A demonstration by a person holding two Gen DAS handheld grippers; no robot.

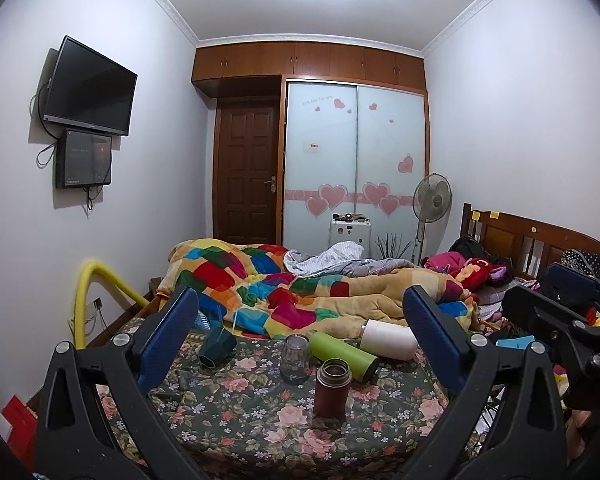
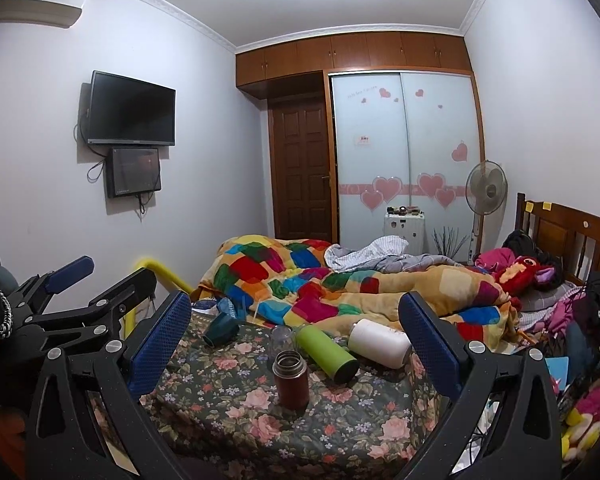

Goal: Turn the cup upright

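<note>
Several cups sit on a floral cloth (image 1: pixel 236 408) on the bed. A brown metal flask (image 1: pixel 333 387) (image 2: pixel 291 379) stands upright, mouth open. A clear glass cup (image 1: pixel 295 358) (image 2: pixel 281 340) stands behind it. A green bottle (image 1: pixel 343 355) (image 2: pixel 327 352), a white bottle (image 1: pixel 389 339) (image 2: pixel 380 343) and a dark teal cup (image 1: pixel 217 347) (image 2: pixel 221 329) lie on their sides. My left gripper (image 1: pixel 300 320) is open and empty, held back from the cups. My right gripper (image 2: pixel 296 324) is open and empty, also held back.
A colourful patchwork quilt (image 1: pixel 284 292) is heaped behind the cups. The right gripper shows at the right of the left wrist view (image 1: pixel 560 304); the left gripper shows at the left of the right wrist view (image 2: pixel 84 292). A wooden headboard (image 1: pixel 540 240) and clutter lie right.
</note>
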